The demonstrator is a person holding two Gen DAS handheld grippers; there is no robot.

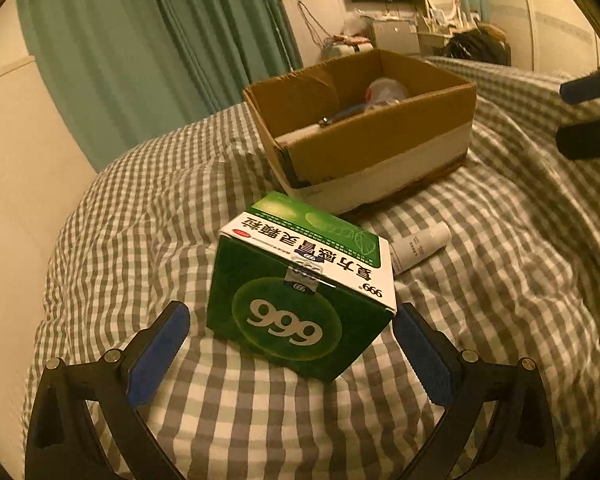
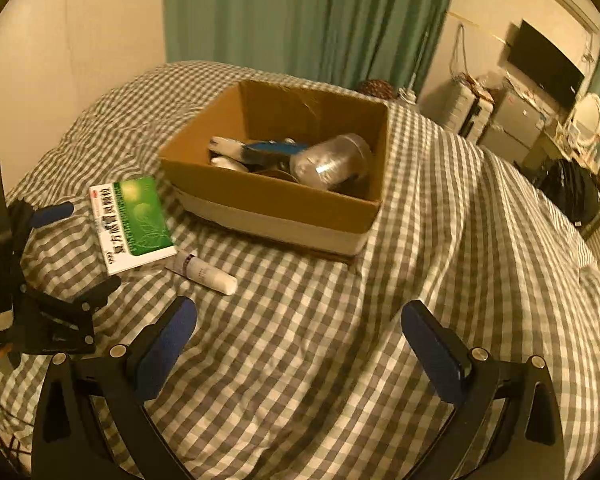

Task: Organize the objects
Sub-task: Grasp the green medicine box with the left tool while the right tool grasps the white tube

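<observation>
Two items remain outside the container: a green-and-white cardboard medicine carton and a small white plastic tube, both lying on the grey-and-white checked bed cover just near of the open brown cardboard box. The carton rests near the box's left near corner; the tube lies just to the right of the carton, apart from the box. Inside the box a clear plastic jar, a blue item and several pale items are already stowed, so the task appears more than half done, with carton and tube left to load. The left gripper stands with its blue-padded fingers spread wide on either side of the carton's near end; contact with either pad cannot be confirmed, and nothing is gripped. The right gripper hangs with fingers spread and empty over bare cover, to the right of the tube. No obstacle lies between carton and box; the box's near wall must be cleared on transfer, and the soft, rumpled cover may let the carton tip. Green curtains hang at the far side, with cluttered furniture at far right.
</observation>
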